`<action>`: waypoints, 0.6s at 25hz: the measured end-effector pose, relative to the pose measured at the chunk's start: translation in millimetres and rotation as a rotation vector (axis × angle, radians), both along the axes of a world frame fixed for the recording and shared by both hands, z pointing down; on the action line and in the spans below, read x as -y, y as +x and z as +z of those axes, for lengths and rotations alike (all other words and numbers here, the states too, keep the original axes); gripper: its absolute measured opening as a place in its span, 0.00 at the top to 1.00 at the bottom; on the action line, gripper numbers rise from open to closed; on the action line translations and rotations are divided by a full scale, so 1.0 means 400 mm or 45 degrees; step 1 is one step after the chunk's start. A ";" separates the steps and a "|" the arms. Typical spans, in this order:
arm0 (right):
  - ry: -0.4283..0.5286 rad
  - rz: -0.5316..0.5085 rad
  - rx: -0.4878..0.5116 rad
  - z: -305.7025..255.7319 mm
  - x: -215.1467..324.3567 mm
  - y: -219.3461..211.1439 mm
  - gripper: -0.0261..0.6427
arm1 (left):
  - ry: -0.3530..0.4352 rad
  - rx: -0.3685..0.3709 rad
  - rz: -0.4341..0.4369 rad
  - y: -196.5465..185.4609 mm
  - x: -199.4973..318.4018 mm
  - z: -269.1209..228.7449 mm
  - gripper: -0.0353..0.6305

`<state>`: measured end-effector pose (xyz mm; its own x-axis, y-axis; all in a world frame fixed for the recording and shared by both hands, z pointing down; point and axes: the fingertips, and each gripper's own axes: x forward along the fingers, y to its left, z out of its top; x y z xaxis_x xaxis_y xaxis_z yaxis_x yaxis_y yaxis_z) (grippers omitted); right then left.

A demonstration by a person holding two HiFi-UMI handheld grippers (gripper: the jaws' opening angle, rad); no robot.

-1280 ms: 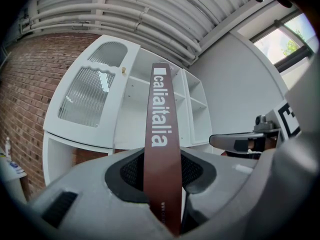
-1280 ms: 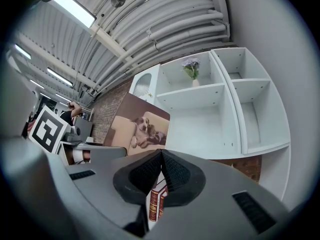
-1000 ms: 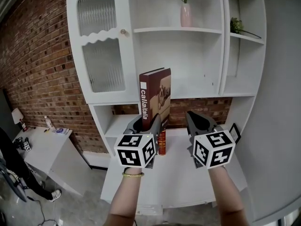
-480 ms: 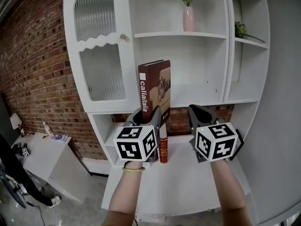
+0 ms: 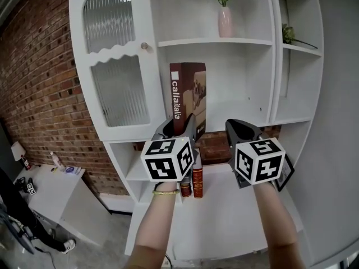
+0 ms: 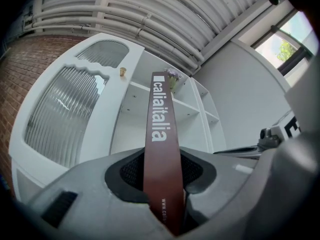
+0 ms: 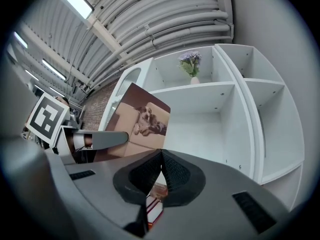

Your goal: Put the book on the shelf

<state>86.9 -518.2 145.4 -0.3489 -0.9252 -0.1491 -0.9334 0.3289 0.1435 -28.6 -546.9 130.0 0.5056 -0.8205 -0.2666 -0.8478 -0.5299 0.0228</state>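
1. While your left gripper (image 5: 178,132) clamps the lower end of the book (image 5: 188,91), your right gripper (image 5: 241,130) rides beside it, clenched on nothing.
2. You've raised the book over the last second; upright, spine toward you, it's now level with the open compartment.
3. Behind it the shelf (image 5: 241,120) looks bare, so pushing forward should come next.
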 end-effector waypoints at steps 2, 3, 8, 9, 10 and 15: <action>-0.001 -0.003 0.003 -0.002 0.011 -0.001 0.95 | 0.016 0.001 0.001 0.006 0.005 -0.011 0.73; 0.000 -0.007 0.003 -0.004 0.016 -0.002 0.95 | 0.028 -0.001 -0.002 0.008 0.006 -0.017 0.73; 0.020 -0.028 0.009 -0.021 0.037 -0.010 0.95 | 0.079 -0.004 -0.040 0.007 0.017 -0.043 0.73; 0.023 -0.032 0.010 -0.024 0.044 -0.011 0.95 | 0.082 -0.003 -0.045 0.009 0.024 -0.045 0.73; 0.026 -0.037 0.011 -0.026 0.051 -0.011 0.95 | 0.084 -0.002 -0.050 0.011 0.032 -0.046 0.73; 0.035 -0.058 0.003 -0.035 0.082 -0.021 0.95 | 0.079 -0.006 -0.072 0.014 0.071 -0.044 0.73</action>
